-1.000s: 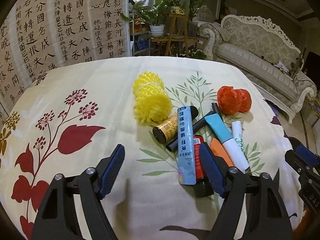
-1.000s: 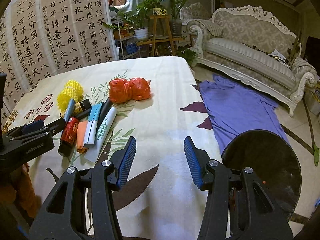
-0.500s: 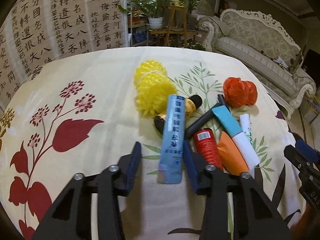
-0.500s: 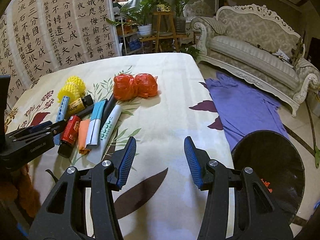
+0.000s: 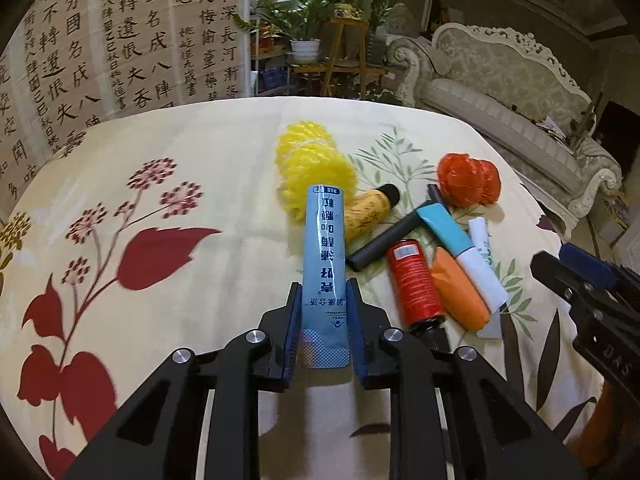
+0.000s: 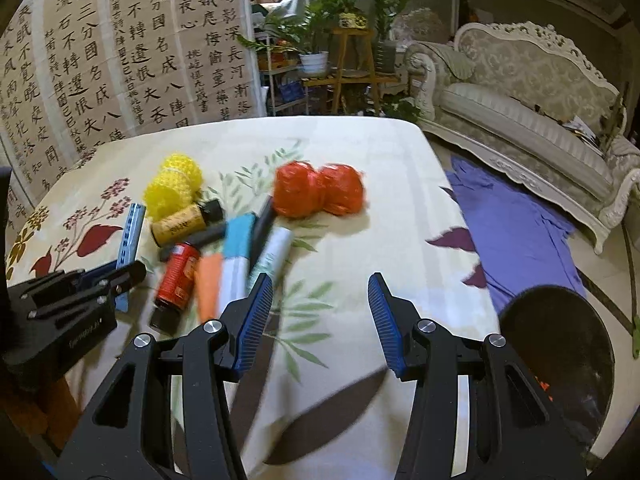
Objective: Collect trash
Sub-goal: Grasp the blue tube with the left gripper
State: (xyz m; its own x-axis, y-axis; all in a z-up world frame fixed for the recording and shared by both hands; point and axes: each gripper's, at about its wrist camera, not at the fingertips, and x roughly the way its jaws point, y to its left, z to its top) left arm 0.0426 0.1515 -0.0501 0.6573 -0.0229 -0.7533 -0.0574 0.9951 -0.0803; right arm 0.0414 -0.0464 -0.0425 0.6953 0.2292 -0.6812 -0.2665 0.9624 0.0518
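My left gripper (image 5: 323, 312) is shut on the near end of a light blue tube (image 5: 324, 256) with Chinese print; the tube points away over the table. Beside it lie a yellow mesh ball (image 5: 312, 168), a yellow bottle (image 5: 366, 216), a black stick (image 5: 384, 246), a red tube (image 5: 414, 284), an orange tube (image 5: 460, 292), a blue-and-white tube (image 5: 460, 248) and a red-orange crumpled bag (image 5: 468, 180). My right gripper (image 6: 320, 308) is open and empty above the cloth, near the white tube (image 6: 274, 252). The left gripper (image 6: 80, 296) with the blue tube (image 6: 128, 240) shows at its left.
The table carries a floral cloth (image 5: 140, 240). A black round bin (image 6: 560, 352) stands on the floor by the table's right edge, next to a purple cloth (image 6: 516, 232). A sofa (image 6: 520, 112), plant stands and a calligraphy screen (image 5: 100, 40) lie beyond.
My left gripper closed from wide open onto the blue tube and lifted its near end. My right gripper moved left and forward toward the pile, still open.
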